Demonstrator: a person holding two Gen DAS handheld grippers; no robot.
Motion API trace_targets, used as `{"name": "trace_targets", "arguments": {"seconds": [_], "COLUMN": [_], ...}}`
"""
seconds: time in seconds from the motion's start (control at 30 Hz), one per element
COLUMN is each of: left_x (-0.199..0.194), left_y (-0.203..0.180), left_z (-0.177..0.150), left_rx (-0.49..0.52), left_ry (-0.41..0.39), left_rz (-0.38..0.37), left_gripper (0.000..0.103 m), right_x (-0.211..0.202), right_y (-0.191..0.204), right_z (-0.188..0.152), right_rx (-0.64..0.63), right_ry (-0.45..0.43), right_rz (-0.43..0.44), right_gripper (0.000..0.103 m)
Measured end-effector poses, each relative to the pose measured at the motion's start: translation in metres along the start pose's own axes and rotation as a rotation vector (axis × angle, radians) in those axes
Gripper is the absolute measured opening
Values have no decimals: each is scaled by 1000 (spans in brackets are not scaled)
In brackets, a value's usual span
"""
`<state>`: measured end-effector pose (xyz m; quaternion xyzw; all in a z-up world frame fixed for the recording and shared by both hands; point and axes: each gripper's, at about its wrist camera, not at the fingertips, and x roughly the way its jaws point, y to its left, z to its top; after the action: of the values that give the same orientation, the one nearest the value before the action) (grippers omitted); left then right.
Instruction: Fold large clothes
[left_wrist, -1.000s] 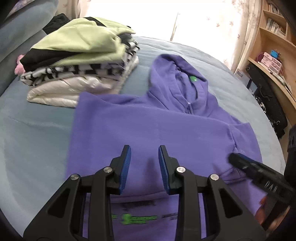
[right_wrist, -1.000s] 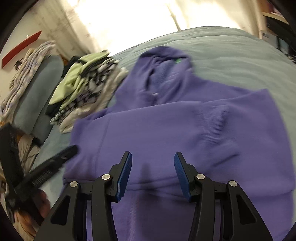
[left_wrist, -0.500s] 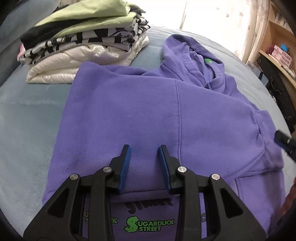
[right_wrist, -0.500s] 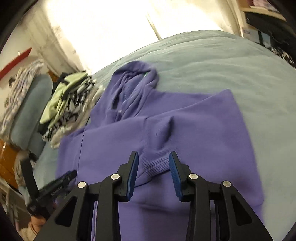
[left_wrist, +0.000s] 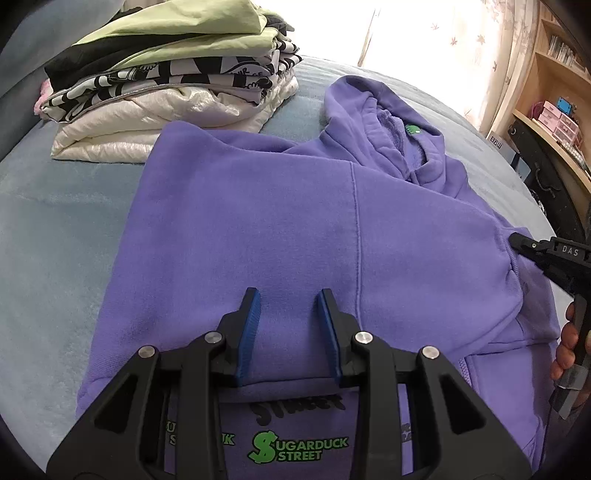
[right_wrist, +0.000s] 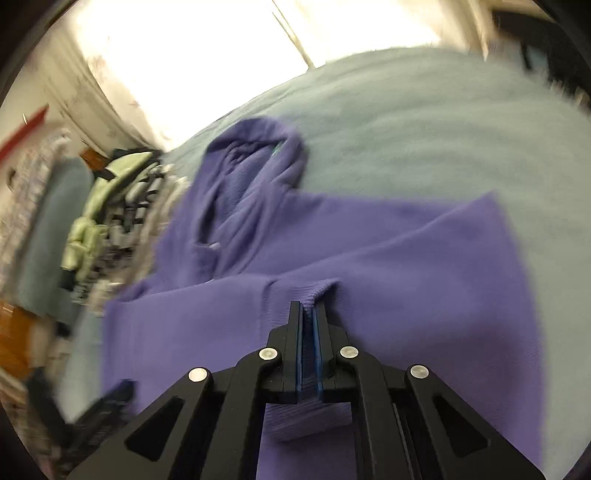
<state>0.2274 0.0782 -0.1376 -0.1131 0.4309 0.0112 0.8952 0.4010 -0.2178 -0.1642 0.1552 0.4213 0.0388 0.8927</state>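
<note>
A purple hoodie (left_wrist: 295, 229) lies partly folded on the grey-blue bed (left_wrist: 55, 229), hood toward the window, green lettering near its lower edge. My left gripper (left_wrist: 288, 306) is open, hovering low over the hoodie's folded middle. My right gripper (right_wrist: 307, 310) is shut on the hoodie's ribbed sleeve cuff (right_wrist: 306, 291); the cuff fabric passes between its blue pads. In the left wrist view the right gripper (left_wrist: 517, 242) shows at the hoodie's right edge. The hoodie (right_wrist: 369, 258) is blurred in the right wrist view.
A stack of folded clothes (left_wrist: 170, 81), white, black-and-white and light green, sits on the bed at the hoodie's upper left. A wooden shelf unit (left_wrist: 554, 110) and dark objects stand to the right of the bed. A bright curtained window lies beyond.
My right gripper has closed on the sleeve cuff, which it straddled open before. My left gripper moved forward, lower over the hoodie, and stayed open.
</note>
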Motion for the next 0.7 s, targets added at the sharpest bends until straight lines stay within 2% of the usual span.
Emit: {"name": "trace_targets", "arguments": {"seconds": [0.07, 0.1, 0.13, 0.23, 0.33, 0.43, 0.57, 0.63, 0.7], "left_x": [0, 0, 0, -1, -7, -20, -23, -12, -11], "left_y": [1, 2, 2, 1, -3, -8, -17, -15, -8], "left_z": [-1, -2, -2, -2, -1, 1, -2, -5, -7], "left_rx": [-5, -6, -6, -3, 14, 9, 41, 46, 22], "left_ry": [-4, -4, -5, -8, -21, -46, -29, 26, 41], "left_rz": [-8, -9, -8, -9, 7, -8, -17, 32, 18], "left_gripper": [29, 29, 29, 29, 29, 29, 29, 29, 29], "right_x": [4, 6, 5, -12, -29, -29, -9, -14, -26], "right_y": [-1, -2, -2, 2, 22, 53, 65, 56, 49], "right_z": [0, -2, -3, -6, -13, -27, -49, -56, -59], "right_rx": [-2, -15, -27, 5, -30, -94, -124, -71, -24], "right_ry": [25, 38, 40, 8, -33, -2, 66, 66, 56], "right_rz": [-56, -139, -184, -110, -55, 2, -49, -10, 10], "right_gripper": [5, 5, 5, 5, 5, 5, 5, 5, 5]}}
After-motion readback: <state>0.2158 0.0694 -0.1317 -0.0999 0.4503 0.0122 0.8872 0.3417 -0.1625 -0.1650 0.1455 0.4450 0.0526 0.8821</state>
